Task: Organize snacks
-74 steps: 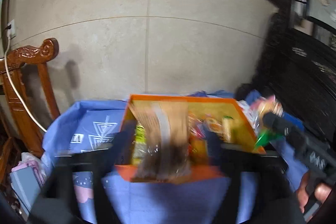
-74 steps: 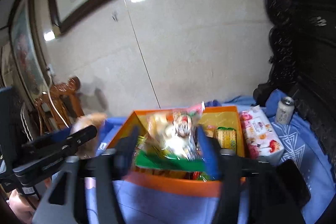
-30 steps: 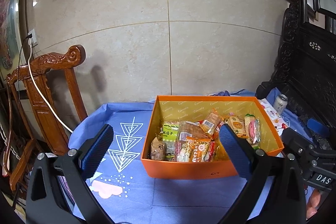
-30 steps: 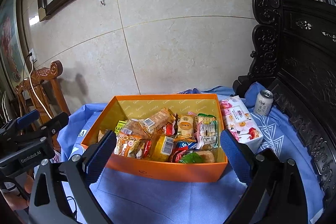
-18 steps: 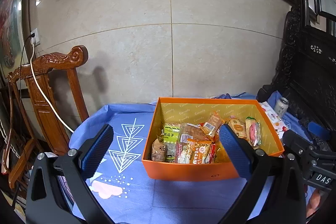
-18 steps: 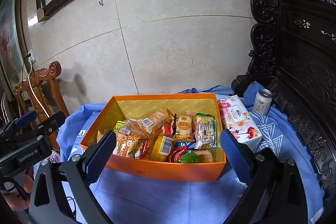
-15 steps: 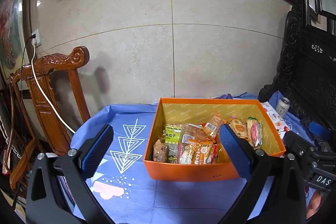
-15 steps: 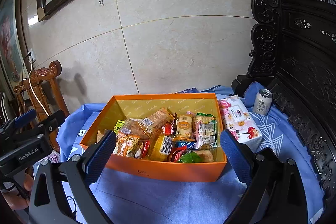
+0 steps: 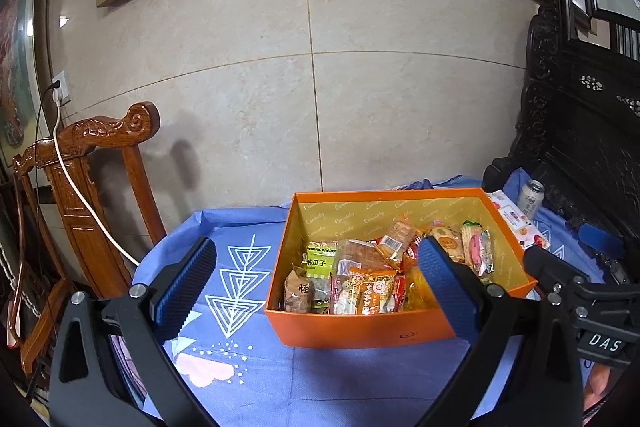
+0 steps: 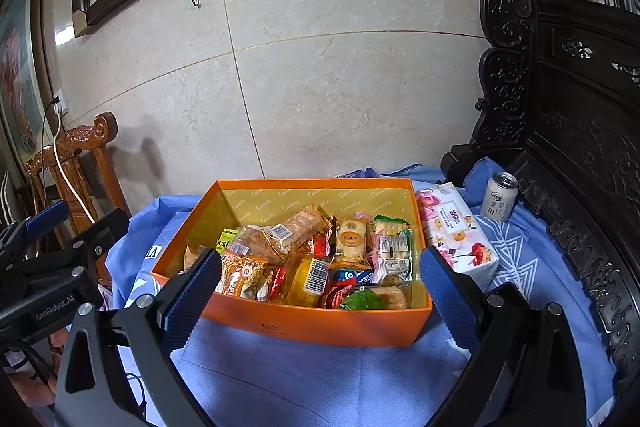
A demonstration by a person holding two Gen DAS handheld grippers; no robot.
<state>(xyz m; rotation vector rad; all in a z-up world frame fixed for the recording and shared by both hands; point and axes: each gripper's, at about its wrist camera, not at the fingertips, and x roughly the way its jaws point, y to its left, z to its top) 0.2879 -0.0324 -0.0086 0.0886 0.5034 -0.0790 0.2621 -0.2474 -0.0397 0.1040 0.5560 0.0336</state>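
the orange box [image 10: 320, 327] sat on the blue-clothed worktop [image 10: 304, 379], near the wall, with the snack packets [image 10: 308, 259] heaped loosely inside it, some leaning on one another and none outside the box that the views showed. the left gripper [image 9: 316, 279] hung back from the box's near left corner with its fingers [image 9: 188, 275] spread wide and nothing between them; the right gripper [image 10: 320, 287] hung before the near wall, its fingers [image 10: 448, 295] equally wide and bare. just beside the box's right wall lay a floral tissue pack [image 10: 456, 235], and beyond that stood a drink can [image 10: 499, 195]. the packets looked light, soft and crinkly, with slick film wrappers that would likely slide under a shallow pinch, and the biscuits or cakes inside seemed apt to crush. a hold across the sealed end or the flat middle of one top packet, such as the barcoded one [image 10: 312, 279], would probably serve best, with gentle closing. the box itself seemed stiff card, and would likely shift on the cloth if nudged. the task looked close to done.
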